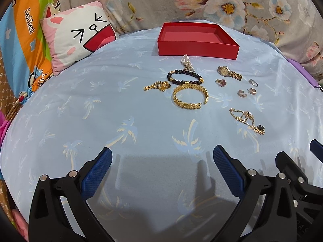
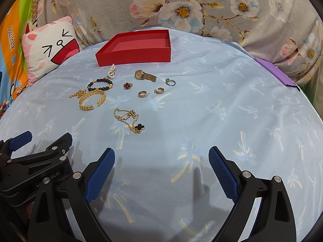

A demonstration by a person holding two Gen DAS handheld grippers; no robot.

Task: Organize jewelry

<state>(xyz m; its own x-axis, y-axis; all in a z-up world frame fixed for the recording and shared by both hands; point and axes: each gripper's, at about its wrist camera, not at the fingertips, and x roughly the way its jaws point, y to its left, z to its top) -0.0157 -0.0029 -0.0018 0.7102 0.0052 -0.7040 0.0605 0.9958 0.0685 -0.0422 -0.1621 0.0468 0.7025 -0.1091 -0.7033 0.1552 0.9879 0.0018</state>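
Note:
An empty red box (image 1: 197,47) (image 2: 133,55) sits at the far side of the blue sheet. In front of it lie a pearl strand (image 1: 186,61), a black bead bracelet (image 1: 184,77) (image 2: 100,84), a gold cuff (image 1: 189,96) (image 2: 91,100), a gold chain (image 1: 157,86), a gold watch (image 1: 229,72) (image 2: 145,75), a red clover ring (image 1: 221,82) (image 2: 127,85), several small rings (image 1: 247,91) and a clover necklace (image 1: 247,120) (image 2: 129,120). My left gripper (image 1: 162,155) and right gripper (image 2: 161,154) hang open and empty, well short of the jewelry.
A cartoon pillow (image 1: 80,40) (image 2: 48,50) leans at the back left beside a colourful blanket (image 1: 20,40). A floral blanket (image 2: 201,10) backs the bed. A purple strip (image 2: 276,72) lies at the right edge. The sheet (image 2: 222,121) to the right holds no jewelry.

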